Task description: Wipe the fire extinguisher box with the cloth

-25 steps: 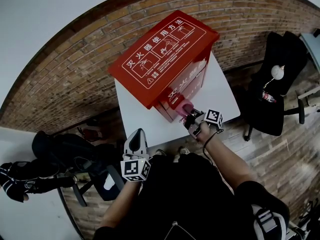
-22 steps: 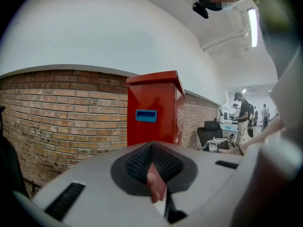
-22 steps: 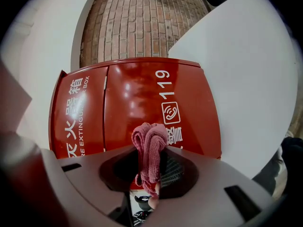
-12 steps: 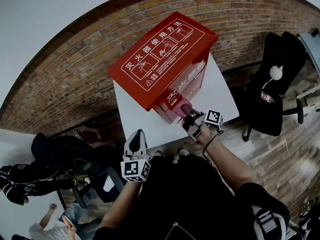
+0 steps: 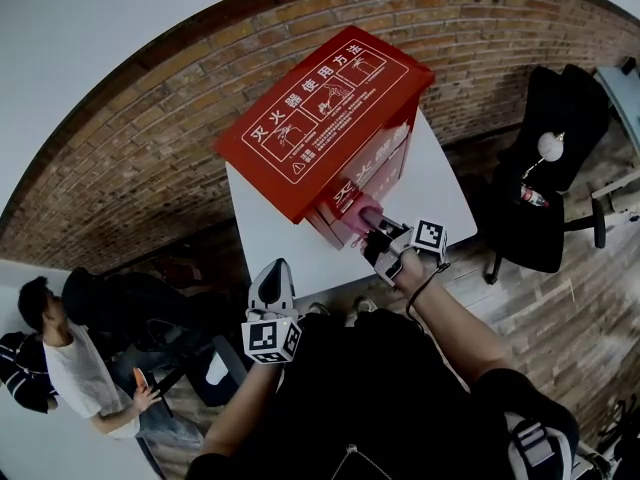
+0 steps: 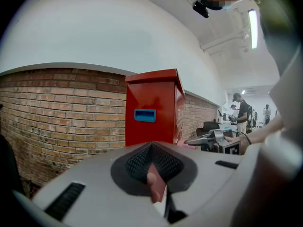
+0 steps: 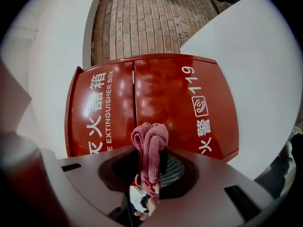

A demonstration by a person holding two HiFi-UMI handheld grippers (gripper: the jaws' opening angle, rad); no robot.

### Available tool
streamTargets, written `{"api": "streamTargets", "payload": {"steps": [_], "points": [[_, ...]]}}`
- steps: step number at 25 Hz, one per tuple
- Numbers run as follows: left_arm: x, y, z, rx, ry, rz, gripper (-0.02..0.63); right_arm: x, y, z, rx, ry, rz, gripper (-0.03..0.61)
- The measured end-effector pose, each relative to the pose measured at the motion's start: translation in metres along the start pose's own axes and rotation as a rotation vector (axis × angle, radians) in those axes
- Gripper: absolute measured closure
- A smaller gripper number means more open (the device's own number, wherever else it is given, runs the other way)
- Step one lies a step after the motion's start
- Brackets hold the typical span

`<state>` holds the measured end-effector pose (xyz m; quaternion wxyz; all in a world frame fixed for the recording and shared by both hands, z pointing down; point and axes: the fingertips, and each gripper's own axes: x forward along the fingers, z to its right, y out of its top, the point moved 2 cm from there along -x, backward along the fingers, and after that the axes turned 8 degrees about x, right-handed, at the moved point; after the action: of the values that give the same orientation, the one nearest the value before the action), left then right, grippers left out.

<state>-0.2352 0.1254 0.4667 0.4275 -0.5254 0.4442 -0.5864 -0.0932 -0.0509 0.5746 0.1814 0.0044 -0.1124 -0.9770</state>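
The red fire extinguisher box (image 5: pixel 322 116) stands on a white table (image 5: pixel 445 193) against a brick wall. My right gripper (image 5: pixel 378 236) is shut on a bunched pink cloth (image 5: pixel 364 217), which is held at the lower front of the box. In the right gripper view the cloth (image 7: pixel 149 145) sticks out of the gripper (image 7: pixel 150 161) just before the box's front doors (image 7: pixel 189 105); I cannot tell whether it touches them. My left gripper (image 5: pixel 272 286) hangs shut and empty off the table's near edge, facing the box's side (image 6: pixel 154 108).
A black office chair (image 5: pixel 555 173) stands to the right of the table. At the lower left are dark bags (image 5: pixel 130 308) and a standing person (image 5: pixel 80 368). The brick wall (image 5: pixel 150 148) runs behind the box.
My right gripper has edged the cloth slightly up and left along the box's lower front. A person has come into view at the lower left. My left gripper has stayed put.
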Motion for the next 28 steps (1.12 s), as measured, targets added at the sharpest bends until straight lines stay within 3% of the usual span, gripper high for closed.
{"api": "streamTargets", "payload": {"steps": [28], "points": [[-0.001,-0.003,-0.004,-0.016,0.007,-0.002,0.586,0.0,-0.014,-0.056,-0.016,0.099,-0.018,0.476]]}}
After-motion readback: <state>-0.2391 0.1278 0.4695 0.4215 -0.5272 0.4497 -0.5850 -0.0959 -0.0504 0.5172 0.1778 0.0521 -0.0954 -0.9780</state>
